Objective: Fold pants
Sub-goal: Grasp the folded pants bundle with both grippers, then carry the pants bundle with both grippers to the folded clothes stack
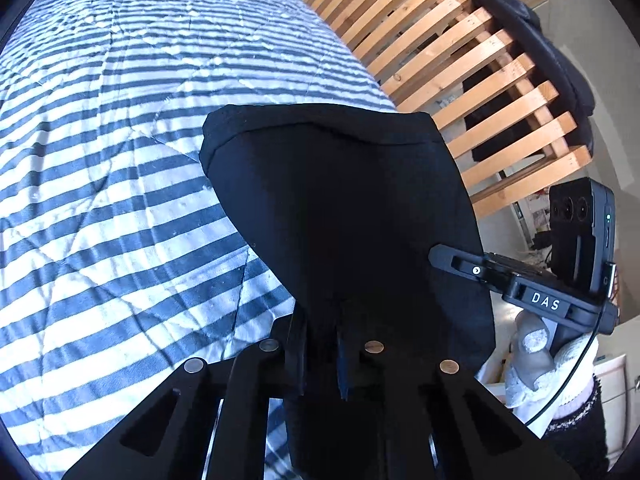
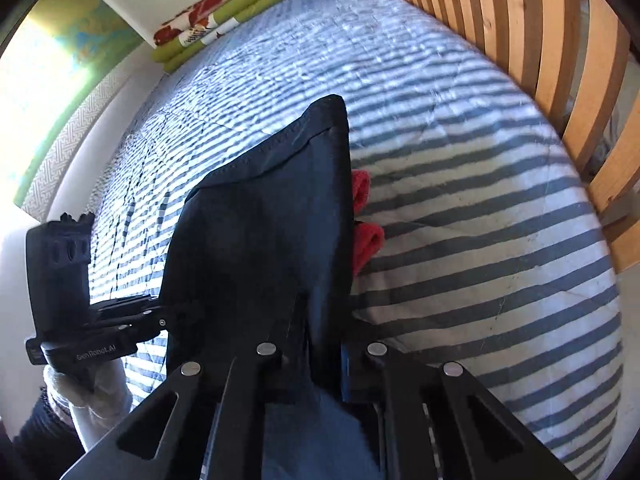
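The black pants hang lifted above the striped bed, with a hemmed edge at the top of the cloth. My left gripper is shut on the pants at the bottom of the left wrist view. At the cloth's right side there, the right gripper pinches the edge, held by a gloved hand. In the right wrist view the pants run up from my right gripper, which is shut on the fabric. The left gripper holds the cloth's left edge. The cloth hides both sets of fingertips.
A blue-and-white striped quilt covers the bed. A wooden slatted rail runs along its far side, with a dark garment draped on it. A red cloth lies beside the pants. Rolled green floral bedding sits at the bed's end.
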Demonstrator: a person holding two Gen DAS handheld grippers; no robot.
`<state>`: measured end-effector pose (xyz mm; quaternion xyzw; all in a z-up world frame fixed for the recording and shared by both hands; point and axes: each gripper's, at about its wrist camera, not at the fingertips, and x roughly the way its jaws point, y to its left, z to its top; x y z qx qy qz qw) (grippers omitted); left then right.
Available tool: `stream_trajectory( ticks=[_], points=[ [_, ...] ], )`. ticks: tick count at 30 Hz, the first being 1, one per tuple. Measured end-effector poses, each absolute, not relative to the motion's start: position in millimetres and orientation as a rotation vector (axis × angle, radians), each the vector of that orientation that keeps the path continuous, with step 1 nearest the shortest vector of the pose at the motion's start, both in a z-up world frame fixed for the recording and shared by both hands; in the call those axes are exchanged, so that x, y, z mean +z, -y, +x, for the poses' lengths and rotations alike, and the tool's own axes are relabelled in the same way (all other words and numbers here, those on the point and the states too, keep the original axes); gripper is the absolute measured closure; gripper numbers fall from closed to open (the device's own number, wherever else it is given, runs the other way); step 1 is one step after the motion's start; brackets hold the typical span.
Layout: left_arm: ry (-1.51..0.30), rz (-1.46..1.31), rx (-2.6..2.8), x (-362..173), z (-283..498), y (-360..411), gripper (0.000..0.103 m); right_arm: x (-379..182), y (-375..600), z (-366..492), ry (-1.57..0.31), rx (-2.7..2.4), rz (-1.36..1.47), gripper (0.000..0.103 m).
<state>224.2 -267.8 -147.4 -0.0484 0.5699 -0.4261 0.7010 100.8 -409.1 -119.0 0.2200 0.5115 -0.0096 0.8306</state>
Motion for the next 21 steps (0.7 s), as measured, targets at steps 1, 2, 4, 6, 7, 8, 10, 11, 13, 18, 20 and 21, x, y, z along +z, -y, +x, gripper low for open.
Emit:
stream_trajectory(
  ticks=[1,2,4,6,7,8,10,11,13,18,20,21],
  points=[
    [-1.257,-0.114,-0.945,-140.9,222.3,261.3,0.093,-112.4,402.2,98.6,-1.073,-0.029,0.465,0.092],
    [-1.243,-0.119,-0.941,-133.8,221.4,255.4,0.093,-107.1,396.5,96.9,-1.060,-0.031,0.466,0.092],
    [-1.220,-0.129,-0.939,-122.0,217.9,239.9,0.093,-97.1,386.1,92.5,-1.036,-0.027,0.462,0.092],
    [-1.191,-0.140,-0.934,-107.2,214.8,219.0,0.093,-85.4,371.7,90.0,-1.011,-0.011,0.456,0.092],
    [-1.179,-0.145,-0.931,-100.2,213.4,207.6,0.093,-78.5,362.3,90.3,-0.999,-0.002,0.451,0.092],
    [-1.159,-0.147,-0.921,-91.4,211.0,192.1,0.093,-71.2,349.3,90.7,-0.985,0.009,0.446,0.092],
    [-1.132,-0.145,-0.894,-80.0,206.7,162.4,0.093,-60.3,325.4,93.1,-0.966,0.026,0.426,0.092],
    [-1.113,-0.137,-0.872,-71.3,205.2,145.9,0.093,-56.3,312.7,95.0,-0.962,0.034,0.416,0.092],
    [-1.084,-0.129,-0.834,-59.1,205.2,115.5,0.093,-47.1,278.8,103.6,-0.953,0.062,0.391,0.092],
    [-1.015,-0.179,-0.729,-24.7,209.3,2.3,0.093,-27.5,201.3,129.2,-0.923,0.173,0.360,0.092],
    [-0.985,-0.191,-0.677,-12.5,212.2,-45.1,0.093,-18.1,160.0,146.0,-0.912,0.232,0.350,0.092],
    [-0.967,-0.197,-0.647,-5.1,214.1,-70.3,0.093,-15.0,145.4,151.1,-0.910,0.252,0.344,0.092]
  ],
)
